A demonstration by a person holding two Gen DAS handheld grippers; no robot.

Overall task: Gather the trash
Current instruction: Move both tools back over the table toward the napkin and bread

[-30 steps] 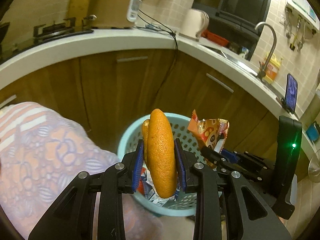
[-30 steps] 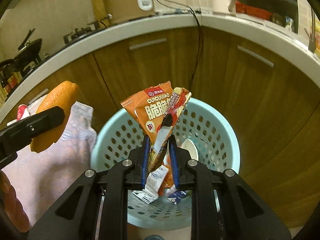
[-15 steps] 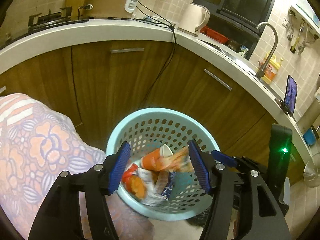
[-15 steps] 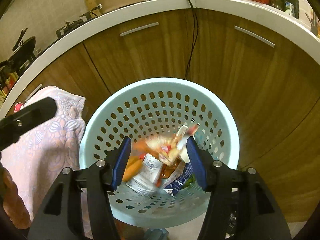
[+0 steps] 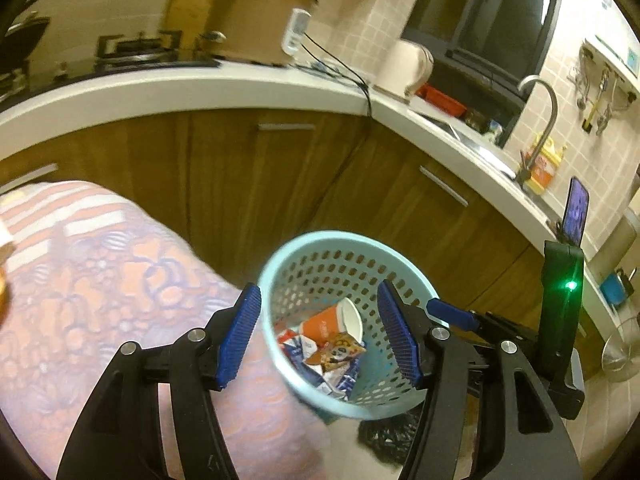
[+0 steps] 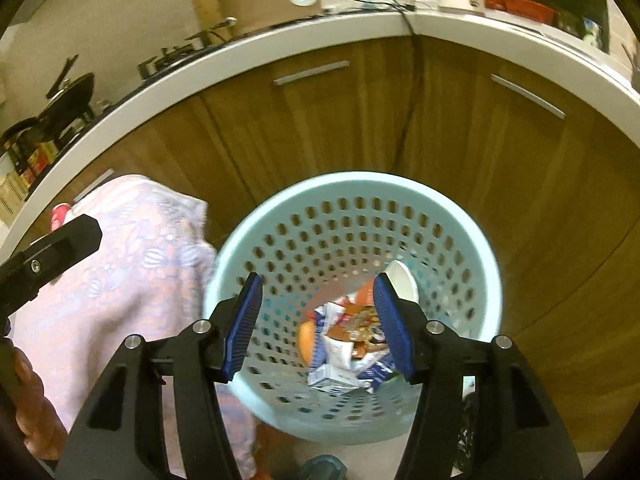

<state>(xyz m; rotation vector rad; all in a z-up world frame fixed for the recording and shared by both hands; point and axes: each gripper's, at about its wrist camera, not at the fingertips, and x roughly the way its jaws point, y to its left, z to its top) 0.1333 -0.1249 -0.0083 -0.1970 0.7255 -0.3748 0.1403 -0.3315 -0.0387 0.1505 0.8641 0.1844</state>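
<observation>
Both hand-held grippers [image 5: 318, 334] [image 6: 318, 326] gape above basket [image 6: 460, 236] beside wooden cabinets [image 6: 360, 120].

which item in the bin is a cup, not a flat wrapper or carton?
The orange paper cup with the white inside, lying on its side in the pale blue perforated plastic basket, mouth up-right. The rest there are flat packets and cartons.
</observation>
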